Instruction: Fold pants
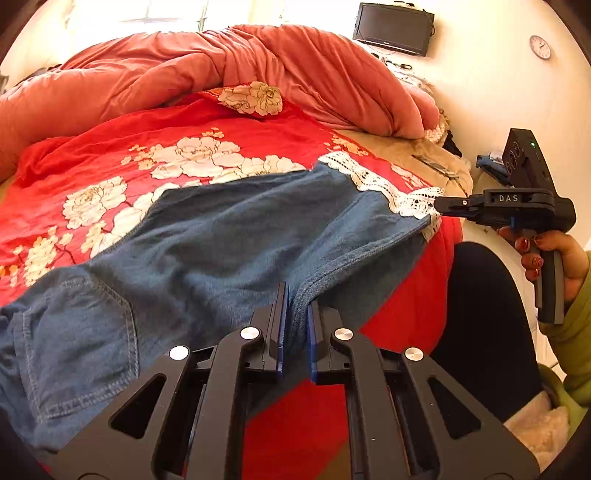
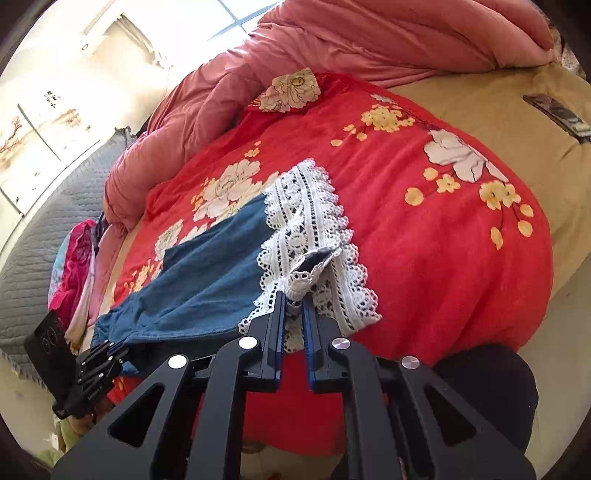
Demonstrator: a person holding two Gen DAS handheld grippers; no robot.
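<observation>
A bed (image 1: 436,155) fills the room, spread with a red floral cover (image 1: 229,122) and a bunched pink quilt (image 1: 295,66) at twelve o'clock. On the white wall at one o'clock hang a dark screen (image 1: 393,27) and a round clock (image 1: 540,47). Bright window light (image 2: 240,18) washes in.

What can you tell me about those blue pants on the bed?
The pants look like soft blue denim with pale stitching, a patch pocket and white lace at the leg ends. They lie stretched across the red flowered bedspread, somewhat rumpled. The left gripper is shut on the denim at the near edge; the right gripper is shut on the lace.
</observation>
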